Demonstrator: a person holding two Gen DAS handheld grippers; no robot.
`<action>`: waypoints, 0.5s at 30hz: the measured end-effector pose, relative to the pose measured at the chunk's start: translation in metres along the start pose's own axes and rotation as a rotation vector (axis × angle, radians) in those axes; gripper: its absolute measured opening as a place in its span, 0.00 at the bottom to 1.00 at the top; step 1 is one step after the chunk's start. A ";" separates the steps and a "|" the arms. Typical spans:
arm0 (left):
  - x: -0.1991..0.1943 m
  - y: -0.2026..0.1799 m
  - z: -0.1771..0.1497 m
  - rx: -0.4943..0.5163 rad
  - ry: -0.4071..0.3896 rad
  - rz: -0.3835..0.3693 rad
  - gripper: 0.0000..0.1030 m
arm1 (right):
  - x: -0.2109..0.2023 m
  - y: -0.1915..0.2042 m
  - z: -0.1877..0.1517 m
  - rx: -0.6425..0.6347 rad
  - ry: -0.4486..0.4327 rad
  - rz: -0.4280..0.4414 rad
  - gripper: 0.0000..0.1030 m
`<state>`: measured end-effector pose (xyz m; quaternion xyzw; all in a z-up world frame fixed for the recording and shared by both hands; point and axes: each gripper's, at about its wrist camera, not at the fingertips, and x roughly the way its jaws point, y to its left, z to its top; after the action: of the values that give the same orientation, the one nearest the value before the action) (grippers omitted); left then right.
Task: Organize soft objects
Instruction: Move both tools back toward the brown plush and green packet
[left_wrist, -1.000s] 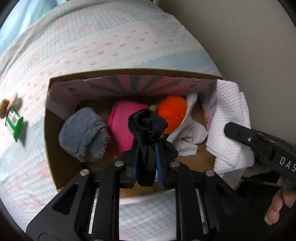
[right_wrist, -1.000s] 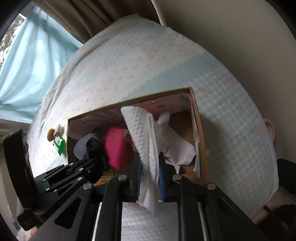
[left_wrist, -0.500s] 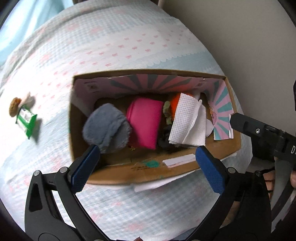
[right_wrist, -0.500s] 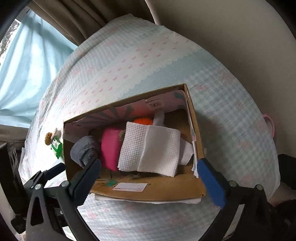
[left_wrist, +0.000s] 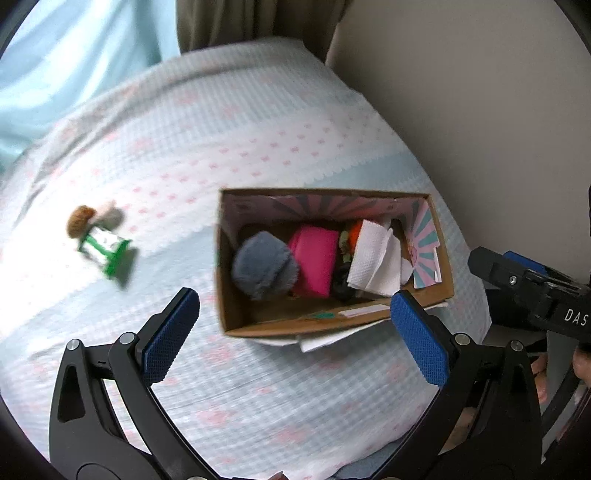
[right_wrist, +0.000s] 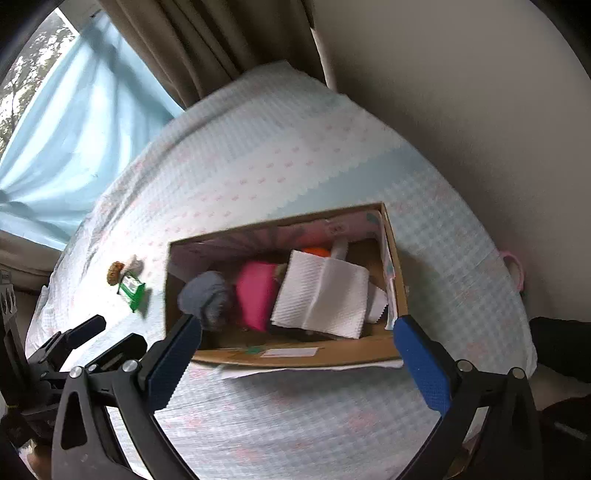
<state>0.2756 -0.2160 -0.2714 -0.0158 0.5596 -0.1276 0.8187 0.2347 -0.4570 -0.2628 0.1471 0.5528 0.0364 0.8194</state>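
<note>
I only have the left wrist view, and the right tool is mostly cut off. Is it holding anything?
Observer: No. The right tool is open and its jaws have just been opening. Nothing is held between them.
Operator: Anything off to the right that I'm missing?
Observer: A pink loop pokes out at the bedcover's right edge.
Operator: And top left?
Observer: Trees show through a window beside the blue curtain.

A brown cardboard box (left_wrist: 445, 273) with a pink-and-teal sunburst lining holds a grey plush (left_wrist: 264, 271), a magenta cushion (left_wrist: 316, 264) and a white waffle-textured cloth (left_wrist: 373, 258); the bedcover (left_wrist: 258, 140) is pale blue gingham with pink dots.
</note>
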 end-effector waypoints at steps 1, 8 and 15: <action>-0.011 0.005 -0.002 0.000 -0.016 0.004 1.00 | -0.008 0.007 -0.002 -0.011 -0.015 -0.001 1.00; -0.090 0.056 -0.020 -0.030 -0.116 0.028 1.00 | -0.055 0.072 -0.022 -0.069 -0.078 0.052 1.00; -0.152 0.122 -0.049 -0.048 -0.186 0.098 1.00 | -0.089 0.146 -0.043 -0.115 -0.156 0.100 1.00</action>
<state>0.2024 -0.0575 -0.1717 -0.0198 0.4843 -0.0722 0.8717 0.1759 -0.3289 -0.1574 0.1297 0.4762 0.0970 0.8643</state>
